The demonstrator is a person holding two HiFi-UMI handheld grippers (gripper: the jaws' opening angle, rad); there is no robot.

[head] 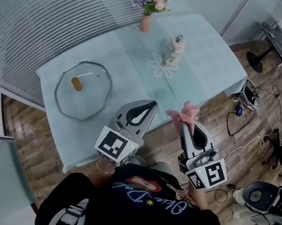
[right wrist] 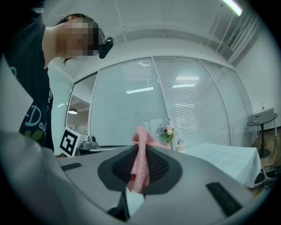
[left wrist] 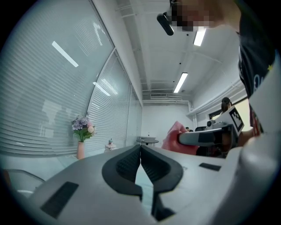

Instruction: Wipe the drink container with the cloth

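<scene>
Tabletop (head: 214, 57): light-blue cover, paler runner strip down the middle, wood floor (head: 217, 111) around it.

Round glass dish (head: 57, 90) sits on the left part of the tabletop. There's a small brown item (head: 76, 84) inside; can't tell what it is.

Left tool (head: 153, 105) (left wrist: 140, 148) is at the near tabletop edge, pointing toward the far side. Jaws are pressed together with nothing between them.

Right tool (head: 183, 122) (right wrist: 140, 147) is just beside the left one, off the near edge and over the floor. Jaws are clamped on the pink cloth (head: 184, 113) (right wrist: 139, 169). One end of the cloth bunches out past the tips; the other hangs down between the pads.

Vase of flowers (head: 146, 22) stands upright at the far edge of the tabletop.

Drink container (head: 175, 51) (right wrist: 179, 144) stands upright on the far half of the tabletop, near the vase and touching a white flower-shaped mat (head: 159, 67). Can't tell if it stands on the mat. It's well apart from both tools, and the cloth isn't touching it.
</scene>
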